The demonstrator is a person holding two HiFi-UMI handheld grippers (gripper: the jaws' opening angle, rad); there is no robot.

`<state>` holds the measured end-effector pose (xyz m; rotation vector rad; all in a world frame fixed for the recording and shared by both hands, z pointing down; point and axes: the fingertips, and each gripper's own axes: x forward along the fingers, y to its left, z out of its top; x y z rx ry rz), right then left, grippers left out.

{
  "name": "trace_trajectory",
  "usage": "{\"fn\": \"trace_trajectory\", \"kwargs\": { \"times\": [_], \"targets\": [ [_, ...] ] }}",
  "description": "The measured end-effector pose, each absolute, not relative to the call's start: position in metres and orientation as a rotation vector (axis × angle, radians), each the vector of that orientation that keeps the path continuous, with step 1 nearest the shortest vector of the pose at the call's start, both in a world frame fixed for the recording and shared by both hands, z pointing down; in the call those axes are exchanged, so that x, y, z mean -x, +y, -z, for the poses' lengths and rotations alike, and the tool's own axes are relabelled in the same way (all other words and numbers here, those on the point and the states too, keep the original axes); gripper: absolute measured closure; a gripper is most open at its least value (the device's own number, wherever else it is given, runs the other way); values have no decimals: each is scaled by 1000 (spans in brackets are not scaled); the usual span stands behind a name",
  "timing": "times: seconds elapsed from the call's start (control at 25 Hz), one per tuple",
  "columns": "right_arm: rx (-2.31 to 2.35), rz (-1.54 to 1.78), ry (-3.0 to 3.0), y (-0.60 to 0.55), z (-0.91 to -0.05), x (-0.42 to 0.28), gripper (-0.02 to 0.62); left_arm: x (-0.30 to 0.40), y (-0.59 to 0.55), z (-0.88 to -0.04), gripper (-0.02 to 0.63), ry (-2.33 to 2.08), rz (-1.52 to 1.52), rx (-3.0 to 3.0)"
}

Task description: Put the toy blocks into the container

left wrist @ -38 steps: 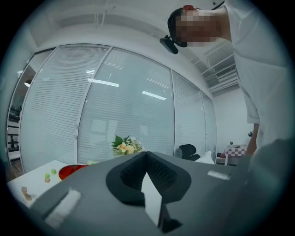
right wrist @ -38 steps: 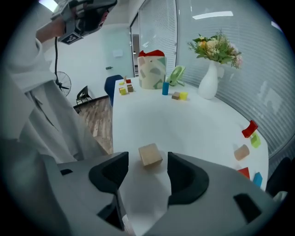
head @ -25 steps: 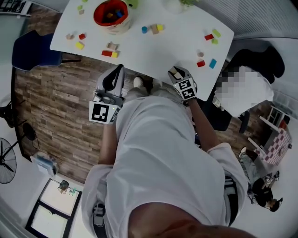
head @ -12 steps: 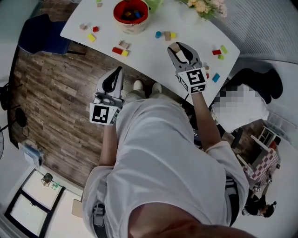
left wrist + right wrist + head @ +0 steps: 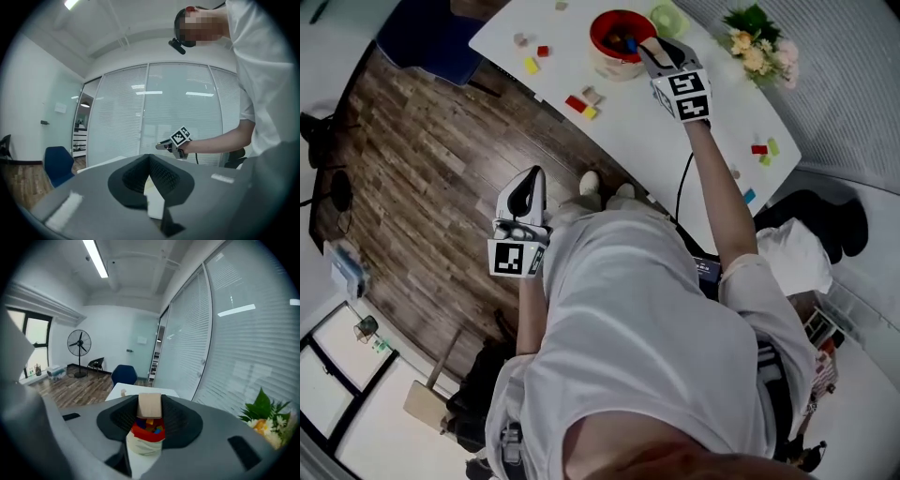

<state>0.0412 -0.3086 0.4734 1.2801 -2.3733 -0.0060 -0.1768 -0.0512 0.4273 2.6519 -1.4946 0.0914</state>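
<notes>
My right gripper (image 5: pixel 652 49) is stretched out over the white table (image 5: pixel 675 141), at the right rim of the red-rimmed container (image 5: pixel 617 39). Its jaws are shut on a tan wooden block (image 5: pixel 150 405). Directly below that block stands the container (image 5: pixel 146 436), with several coloured blocks inside. My left gripper (image 5: pixel 528 192) hangs low over the wooden floor beside my body, jaws shut with nothing between them (image 5: pixel 149 158). Loose blocks lie on the table: a red and yellow group (image 5: pixel 581 101), a yellow one (image 5: pixel 531 65), a red one (image 5: pixel 543 51), and a red-green pair (image 5: pixel 765 148).
A bunch of flowers (image 5: pixel 757 49) and a green dish (image 5: pixel 668 19) stand behind the container. A blue chair (image 5: pixel 422 37) is at the table's left end. A blue block (image 5: pixel 749 196) lies near the table's right edge. A cable (image 5: pixel 682 183) hangs from my right arm.
My right gripper has travelled from the table's near edge out across it to the container, carrying the tan block. The left gripper has stayed low by my side.
</notes>
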Motion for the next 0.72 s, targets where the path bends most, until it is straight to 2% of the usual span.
{"fn": "trace_trajectory", "kwargs": {
  "times": [0.44,0.48,0.52,0.72],
  "targets": [
    [-1151,-183,-2108,-404,-554,-23,446,245,-1,-441,612,-1815,-117,-2398],
    [-1163,-184,-2102,-406,-555,-23,438,246,-1,-441,612,-1823,-118,-2394],
    [-1170,-182,-2102,-408,-555,-22,390,247,-1,-440,612,-1826,-118,-2393],
    [-1209,-215,-2166,-401,-545,-21,351,241,-15,-437,612,-1790,-115,-2440]
  ]
}}
